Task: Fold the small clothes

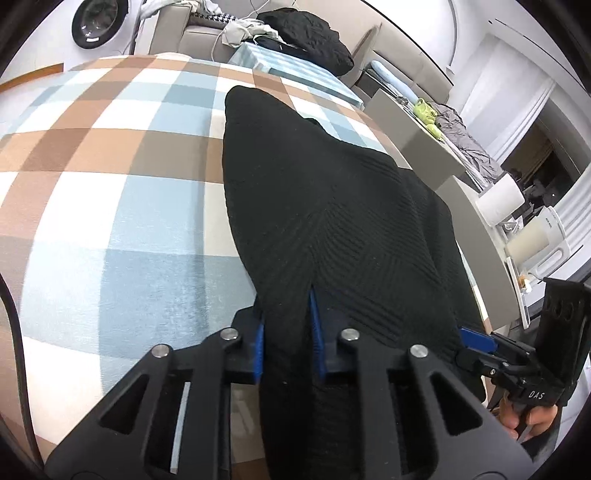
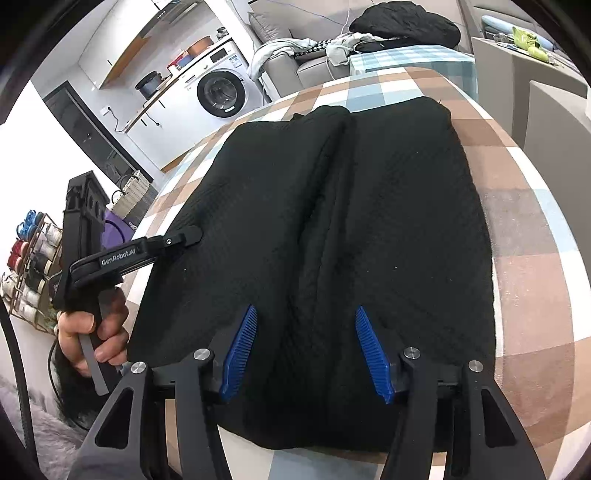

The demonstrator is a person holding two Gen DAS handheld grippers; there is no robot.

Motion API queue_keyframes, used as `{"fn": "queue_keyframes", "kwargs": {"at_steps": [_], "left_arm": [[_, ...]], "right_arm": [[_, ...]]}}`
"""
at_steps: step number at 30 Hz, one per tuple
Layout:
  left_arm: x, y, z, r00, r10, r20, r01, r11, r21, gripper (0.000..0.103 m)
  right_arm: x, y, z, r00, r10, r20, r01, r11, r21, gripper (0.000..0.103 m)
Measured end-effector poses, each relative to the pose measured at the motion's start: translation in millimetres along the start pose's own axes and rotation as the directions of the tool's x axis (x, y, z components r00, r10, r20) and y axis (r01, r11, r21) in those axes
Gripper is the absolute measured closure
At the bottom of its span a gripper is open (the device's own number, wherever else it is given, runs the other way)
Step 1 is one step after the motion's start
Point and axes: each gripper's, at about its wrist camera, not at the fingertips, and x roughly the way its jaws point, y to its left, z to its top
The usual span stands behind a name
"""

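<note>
A black ribbed knit garment (image 2: pixel 369 221) lies on a table with a brown, blue and white checked cloth (image 1: pixel 110 166). In the left wrist view my left gripper (image 1: pixel 288 332) is shut on the near edge of the garment (image 1: pixel 314 206), with fabric pinched between its blue pads. It shows in the right wrist view at the garment's left edge (image 2: pixel 184 236). My right gripper (image 2: pixel 306 343) is open, its blue fingers (image 2: pixel 369 343) spread over the garment's near edge, holding nothing. The right gripper also shows at the lower right of the left wrist view (image 1: pixel 476 341).
A grey sofa (image 2: pixel 295 55) with a black cushion (image 2: pixel 406 22) and loose clothes stands beyond the table. A washing machine (image 2: pixel 221 88) is at the back left. A side counter (image 1: pixel 424 147) with a green toy (image 1: pixel 428 110) and a paper roll (image 1: pixel 502 199) is to the right.
</note>
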Motion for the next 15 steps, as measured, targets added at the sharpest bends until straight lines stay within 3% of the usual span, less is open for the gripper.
{"fn": "queue_keyframes", "kwargs": {"at_steps": [10, 15], "left_arm": [[-34.9, 38.7, -11.5, 0.999, 0.037, 0.027, -0.036, 0.999, -0.04, 0.088], [-53.2, 54.6, -17.7, 0.997, 0.071, 0.013, -0.071, 0.997, -0.007, 0.085]], "right_arm": [[29.1, 40.9, 2.3, 0.994, 0.089, -0.06, -0.093, 0.993, -0.077, 0.046], [45.7, 65.8, 8.6, 0.98, 0.156, -0.124, -0.171, 0.978, -0.121, 0.043]]}}
